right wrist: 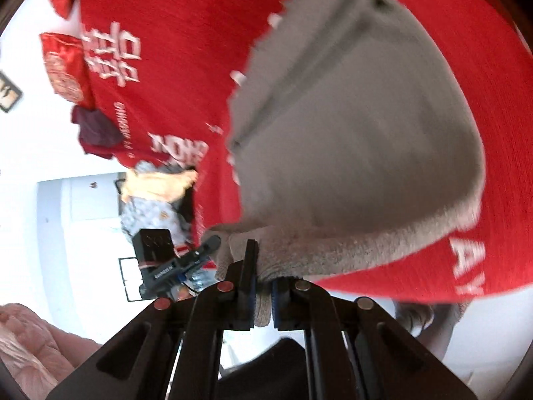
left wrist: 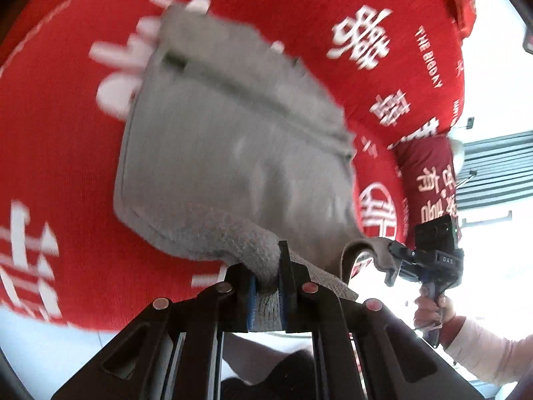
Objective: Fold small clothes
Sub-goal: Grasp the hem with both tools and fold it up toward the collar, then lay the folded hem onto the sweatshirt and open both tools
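I see open red bedspread [left wrist: 66,133] to the left of the grey garment [left wrist: 233,153], free for passing. Farther off, a red pillow [left wrist: 423,173] and a heap of clothes [right wrist: 156,196] crowd the bed's edge.

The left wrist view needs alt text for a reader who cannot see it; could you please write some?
The left gripper is shut on the near edge of a grey garment, whose far part lies on a red bedspread printed with white characters. At the right, the right gripper, held by a hand, pinches the same edge. The picture is motion-blurred.
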Available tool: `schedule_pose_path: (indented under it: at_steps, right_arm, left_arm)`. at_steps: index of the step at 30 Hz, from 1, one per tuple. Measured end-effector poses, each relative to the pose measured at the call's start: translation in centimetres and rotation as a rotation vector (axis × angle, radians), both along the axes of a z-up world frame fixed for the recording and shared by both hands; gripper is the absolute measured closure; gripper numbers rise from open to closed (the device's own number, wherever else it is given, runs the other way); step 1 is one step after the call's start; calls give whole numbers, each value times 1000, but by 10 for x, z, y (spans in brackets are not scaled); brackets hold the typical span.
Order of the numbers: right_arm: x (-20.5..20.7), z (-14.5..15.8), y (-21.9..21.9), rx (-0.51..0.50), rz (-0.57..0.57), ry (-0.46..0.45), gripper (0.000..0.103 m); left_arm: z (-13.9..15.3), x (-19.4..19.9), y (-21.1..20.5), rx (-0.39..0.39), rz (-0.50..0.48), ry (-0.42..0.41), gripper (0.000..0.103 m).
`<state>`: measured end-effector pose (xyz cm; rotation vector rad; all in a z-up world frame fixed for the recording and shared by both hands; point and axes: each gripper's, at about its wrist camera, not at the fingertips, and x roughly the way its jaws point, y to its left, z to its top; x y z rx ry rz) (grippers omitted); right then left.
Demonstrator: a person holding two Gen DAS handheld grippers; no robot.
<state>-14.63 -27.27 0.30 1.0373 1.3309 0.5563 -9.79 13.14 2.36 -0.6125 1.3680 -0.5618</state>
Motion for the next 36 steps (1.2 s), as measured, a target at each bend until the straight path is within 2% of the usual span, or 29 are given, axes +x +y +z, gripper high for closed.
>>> schedule_pose_path:
  at_steps: [4, 8, 16, 20, 23, 28, 31, 36]
  right_arm:
    - [28, 20, -9, 18, -22, -59, 96]
    - [73, 31, -18, 19, -31, -101, 96]
    - [199, 26, -47, -26, -28, -118, 96]
    - [254, 2, -54, -84, 1, -86, 96]
    - [288, -32, -54, -149, 33, -39, 96]
    - [316, -95, -53, -272, 64, 83, 96]
    - [320, -112, -52, -307, 68, 123, 95]
    - [321, -100, -48, -314, 79, 110, 91]
  left_arm:
    - [14, 38, 3, -8, 48, -42, 92]
    - [17, 79, 5, 6, 106, -63, 92]
    - [14, 168, -11, 36, 182, -101, 92]
    - [-13, 214, -20, 79, 215, -83, 92]
    - [-47, 244, -24, 130, 243, -40, 92]
    - [-98, 263, -32, 212, 262, 59, 92]
    - [-104, 265, -37, 238, 260, 67, 89]
    - [-91, 270, -43, 285, 208, 94, 87]
